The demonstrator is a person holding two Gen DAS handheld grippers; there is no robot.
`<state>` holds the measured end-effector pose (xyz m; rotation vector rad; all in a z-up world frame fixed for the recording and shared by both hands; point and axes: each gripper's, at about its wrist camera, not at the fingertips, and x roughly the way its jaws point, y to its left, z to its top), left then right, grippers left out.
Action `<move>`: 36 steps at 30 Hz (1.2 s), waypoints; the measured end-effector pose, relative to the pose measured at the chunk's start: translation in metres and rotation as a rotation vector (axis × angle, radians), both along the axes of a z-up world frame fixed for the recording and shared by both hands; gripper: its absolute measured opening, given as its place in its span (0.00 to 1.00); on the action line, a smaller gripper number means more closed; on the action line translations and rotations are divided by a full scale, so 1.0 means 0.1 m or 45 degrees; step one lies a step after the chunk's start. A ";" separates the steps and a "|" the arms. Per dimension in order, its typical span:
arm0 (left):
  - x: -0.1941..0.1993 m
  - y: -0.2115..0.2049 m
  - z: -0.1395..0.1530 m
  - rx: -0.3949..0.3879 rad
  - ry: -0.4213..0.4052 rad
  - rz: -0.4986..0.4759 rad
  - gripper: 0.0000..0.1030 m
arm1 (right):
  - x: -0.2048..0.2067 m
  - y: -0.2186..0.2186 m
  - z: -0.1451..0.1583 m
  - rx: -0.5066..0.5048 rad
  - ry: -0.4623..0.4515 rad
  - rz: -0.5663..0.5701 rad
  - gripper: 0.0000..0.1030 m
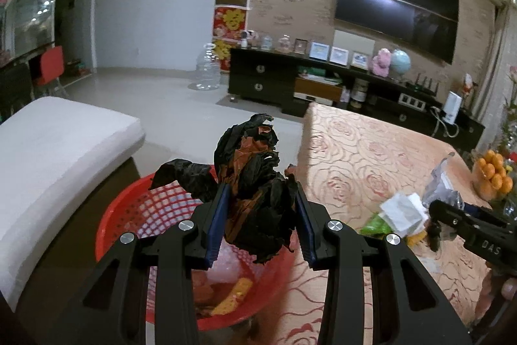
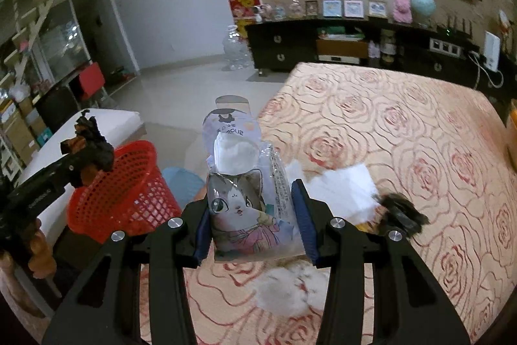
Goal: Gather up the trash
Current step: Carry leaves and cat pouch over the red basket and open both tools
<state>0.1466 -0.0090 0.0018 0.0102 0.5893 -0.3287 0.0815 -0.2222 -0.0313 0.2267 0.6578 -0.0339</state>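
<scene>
My left fingers (image 1: 263, 212) are squeezed shut on a crumpled black and brown wrapper (image 1: 255, 183). The wrapper sticks up tall between them, with its long side pointing up and away from me. The red basket (image 1: 129, 215) is right under it, a little to the left, so I think this wrapper can drop straight in if I let go. I can see some trash already at the bottom of the basket. My right fingers (image 2: 252, 215) hold a shiny packet with a cartoon cat (image 2: 245, 202) on it, pressed on both of its sides. This packet also stands up tall. It hangs over the edge of the rose-patterned tabletop (image 2: 420, 134), and the basket is off to its left, near but not under it. So my left hand is the nearer one to the basket, and my right hand must go left first. More trash is on the tabletop: a white paper (image 2: 342, 189) and a dark wrapper (image 2: 400, 212) beside it.
</scene>
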 end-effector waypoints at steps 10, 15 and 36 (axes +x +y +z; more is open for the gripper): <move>0.11 0.30 0.00 0.006 0.005 0.124 0.36 | 0.30 0.44 0.26 -0.071 -0.025 0.160 0.42; 0.14 0.42 0.01 0.018 0.000 0.182 0.36 | 0.47 0.67 0.45 -0.092 -0.065 0.267 0.42; 0.30 0.76 -0.18 0.071 0.091 0.292 0.36 | 0.91 1.35 0.13 -0.054 0.035 0.512 0.43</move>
